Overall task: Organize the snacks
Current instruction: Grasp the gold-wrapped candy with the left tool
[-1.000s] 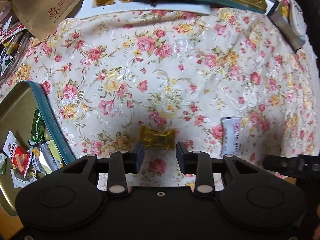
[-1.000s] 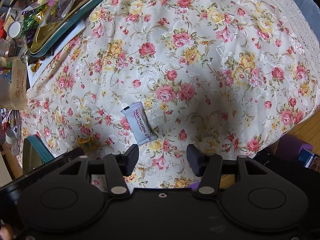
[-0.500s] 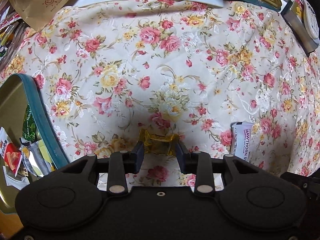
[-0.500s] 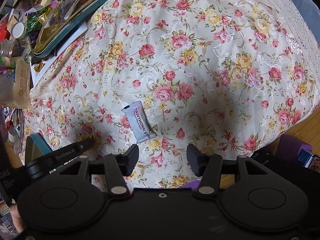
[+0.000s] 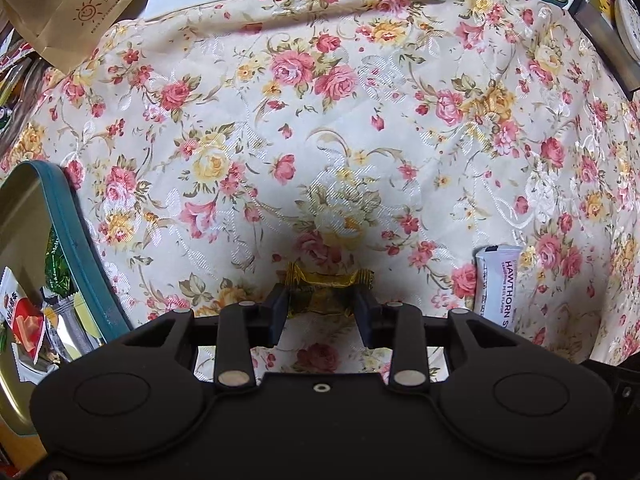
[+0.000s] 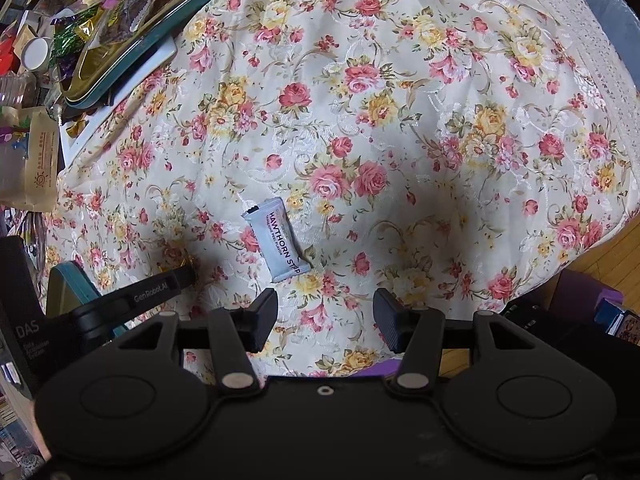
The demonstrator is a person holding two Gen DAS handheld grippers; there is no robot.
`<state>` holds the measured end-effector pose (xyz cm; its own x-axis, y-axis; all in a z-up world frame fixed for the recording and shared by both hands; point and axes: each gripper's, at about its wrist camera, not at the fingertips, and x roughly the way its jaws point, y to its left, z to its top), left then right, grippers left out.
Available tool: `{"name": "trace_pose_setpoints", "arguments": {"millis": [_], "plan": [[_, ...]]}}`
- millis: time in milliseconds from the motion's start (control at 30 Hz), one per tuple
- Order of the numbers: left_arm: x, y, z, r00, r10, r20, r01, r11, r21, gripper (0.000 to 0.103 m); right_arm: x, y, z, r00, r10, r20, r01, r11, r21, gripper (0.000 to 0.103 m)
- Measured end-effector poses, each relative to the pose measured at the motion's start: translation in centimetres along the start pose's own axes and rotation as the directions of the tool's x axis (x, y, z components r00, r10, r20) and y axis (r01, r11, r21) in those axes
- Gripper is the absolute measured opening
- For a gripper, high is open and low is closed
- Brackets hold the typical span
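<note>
Left gripper (image 5: 320, 312), now lower, jaws opening, straddles the gold-wrapped candy (image 5: 322, 292) at six o'clock on the floral cloth (image 5: 320, 140), pickup imminent; right gripper (image 6: 325, 316) hovers open, empty.

Tablecloth (image 6: 400, 120) mostly open; tin (image 5: 86, 256) seemingly crowds left.

My pictures are bright and sharp; edges bend round, and my tongs' shadows darken the flowery cloth (image 6: 400, 92)

Cream tablecloth (image 5: 360, 140) with pink and yellow roses; gold-wrapped candy (image 5: 320, 292); white hawthorn strip (image 6: 278, 246); teal-rimmed tin (image 5: 76, 248).
</note>
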<state>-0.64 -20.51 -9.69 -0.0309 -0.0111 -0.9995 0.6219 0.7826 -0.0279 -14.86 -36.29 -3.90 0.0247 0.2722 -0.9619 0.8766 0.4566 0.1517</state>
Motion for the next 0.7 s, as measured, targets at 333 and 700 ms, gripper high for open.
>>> {"name": "trace_pose_setpoints", "arguments": {"millis": [333,700], "plan": [[0.8,-1.3,0.6,1.0,0.008,0.001,-0.008,1.0,0.018,0.047,0.1,-0.2,0.1,1.0,0.002,-0.005,-0.002,1.0,0.004,0.056],[-0.8,0.5,0.3,0.998,-0.061,0.001,0.061,0.997,-0.043,0.022,0.9,-0.2,0.4,0.999,-0.031,0.029,0.031,1.0,0.005,0.056]]}}
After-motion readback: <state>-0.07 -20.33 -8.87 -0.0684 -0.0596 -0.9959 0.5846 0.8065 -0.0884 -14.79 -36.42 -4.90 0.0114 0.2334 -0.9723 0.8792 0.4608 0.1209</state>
